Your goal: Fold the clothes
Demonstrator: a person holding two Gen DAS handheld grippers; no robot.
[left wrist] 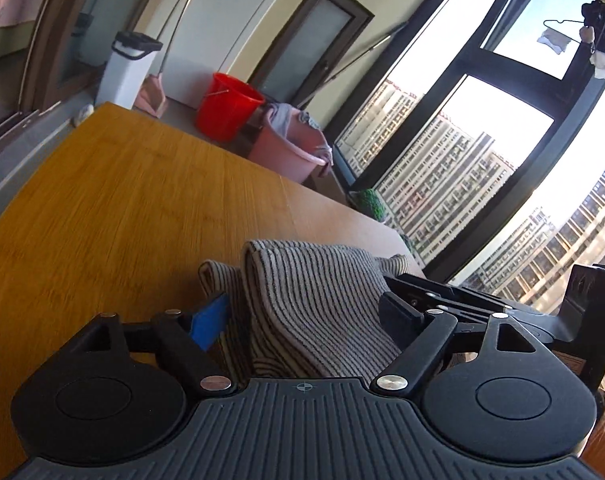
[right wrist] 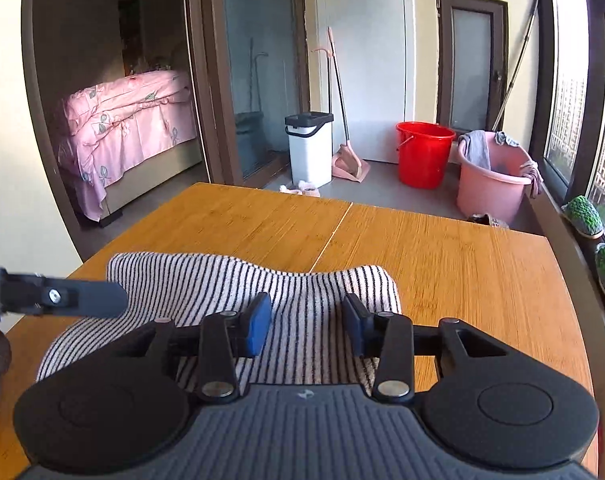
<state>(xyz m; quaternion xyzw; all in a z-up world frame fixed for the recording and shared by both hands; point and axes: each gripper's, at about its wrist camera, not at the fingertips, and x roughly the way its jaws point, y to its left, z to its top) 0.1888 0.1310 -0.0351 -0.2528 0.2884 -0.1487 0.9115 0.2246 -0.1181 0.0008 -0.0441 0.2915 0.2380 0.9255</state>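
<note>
Pink tub (right wrist: 490, 188) holds draped cloths (right wrist: 476, 148); red bucket (right wrist: 422, 156) contents unseen

Sunlit tall windows (left wrist: 462, 128), grey floor (right wrist: 382, 188), pink-covered bed (right wrist: 130, 120) through the doorway.

From my remote seat: the counter (right wrist: 442, 264) shows warm, smooth wood with fine straight grain and a soft sheen; the striped garment (right wrist: 206, 280) is ribbed knit cloth, matt and nubbly; the right gripper (right wrist: 307, 322) is matt black plastic with bright metal rivets and blue rubbery pads; the red bucket (right wrist: 424, 152) is glossy plastic.
</note>
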